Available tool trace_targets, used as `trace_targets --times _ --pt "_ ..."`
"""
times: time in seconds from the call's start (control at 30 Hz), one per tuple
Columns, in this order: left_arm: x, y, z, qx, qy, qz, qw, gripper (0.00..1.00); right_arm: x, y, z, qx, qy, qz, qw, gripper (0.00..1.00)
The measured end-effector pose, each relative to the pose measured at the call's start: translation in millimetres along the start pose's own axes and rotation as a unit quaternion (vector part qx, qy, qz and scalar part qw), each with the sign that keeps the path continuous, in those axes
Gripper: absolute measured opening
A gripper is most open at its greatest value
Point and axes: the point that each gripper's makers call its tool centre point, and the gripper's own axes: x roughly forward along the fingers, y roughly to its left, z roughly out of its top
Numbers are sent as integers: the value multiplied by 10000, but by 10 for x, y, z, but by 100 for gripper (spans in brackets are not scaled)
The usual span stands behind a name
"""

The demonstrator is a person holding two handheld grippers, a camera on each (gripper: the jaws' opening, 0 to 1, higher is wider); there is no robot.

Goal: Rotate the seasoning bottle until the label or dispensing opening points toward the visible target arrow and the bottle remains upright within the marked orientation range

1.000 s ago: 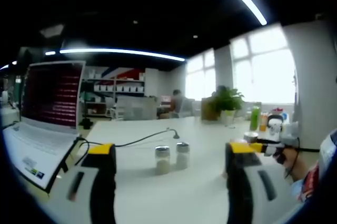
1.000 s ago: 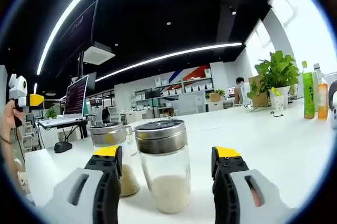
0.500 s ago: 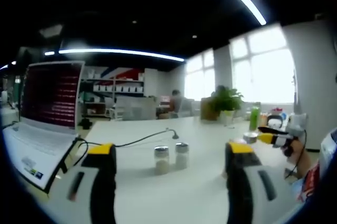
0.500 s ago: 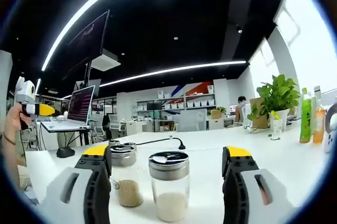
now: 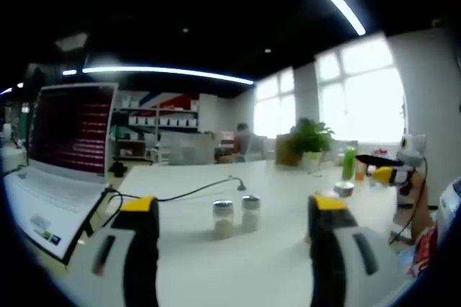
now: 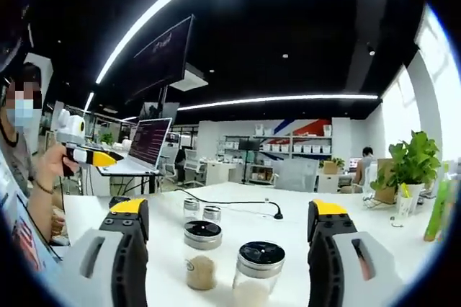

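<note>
Two glass seasoning bottles with metal shaker lids stand upright side by side on the white table. In the right gripper view, the brown-filled bottle [image 6: 201, 255] is left of the white-filled bottle [image 6: 257, 274]. Both are low between the jaws and some way ahead of my open right gripper [image 6: 228, 207]. From the left gripper view the pair, one bottle [image 5: 223, 219] and its neighbour [image 5: 250, 213], stands farther off beyond my open left gripper [image 5: 233, 205]. A hand holds the right gripper [image 5: 389, 173] up at the right. The left gripper [image 6: 92, 155] hangs at the left, also in a hand.
An open laptop [image 5: 63, 150] sits at the table's left with a black cable [image 5: 189, 193] running behind the bottles. Two smaller jars [image 6: 201, 210] stand farther back. A potted plant [image 5: 310, 138] and a green bottle [image 5: 349, 162] stand at the far right. A person [image 6: 25, 177] is at the left.
My right gripper has pulled back and up from the two bottles, which were close between its jaws and now look small and low. The left gripper has hardly moved.
</note>
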Motion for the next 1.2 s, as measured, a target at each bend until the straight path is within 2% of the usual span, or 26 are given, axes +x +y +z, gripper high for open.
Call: trace_targets --times 0.13,0.23,0.4,0.57,0.63,0.7,0.8,0.87,0.93,0.97,1.0,1.03,1.1,1.2 --pt "-6 6 0 19 2 9 10000 90 -39 -31 11 190 -2 179 9997 96" --pt "-9 1 0 -18 -14 5 10000 90 -72 -98 57 78 -45 172 9998 95" --pt "-17 5 9 -3 -22 6 10000 90 -139 -209 29 -45 94 245 9996 93" --pt "-22 5 4 -14 -10 31 10000 90 -228 -307 -182 264 382 305 9985 89" --pt "-19 -1 9 1 -14 7 10000 90 -235 -338 -232 229 462 398 9979 89" --pt "-18 -17 1 18 12 -25 10000 90 -232 -406 -270 191 463 462 9977 86" --pt "-24 -29 15 47 -7 -42 10000 90 -243 -504 -398 447 615 586 9954 82" --pt "-23 -25 24 31 -26 -42 10000 90 -258 -599 -486 538 733 542 9944 78" --pt "-14 -21 27 -30 -52 -39 10000 90 -270 -677 -546 488 823 493 9942 75" --pt "-6 -19 24 -43 -48 -40 10000 90 -271 -702 -565 223 844 591 9944 73" --pt "1 -20 14 -37 -29 -36 10000 90 -254 -723 -559 58 742 656 9951 73" --pt "10 -23 4 -20 -6 -33 10000 90 -234 -756 -549 81 585 639 9962 73" --pt "18 -44 -10 -10 26 -53 10000 90 -199 -766 -583 516 447 746 9949 73" --pt "23 -73 -5 15 24 -102 9999 90 -126 -716 -625 1182 242 1121 9863 70"
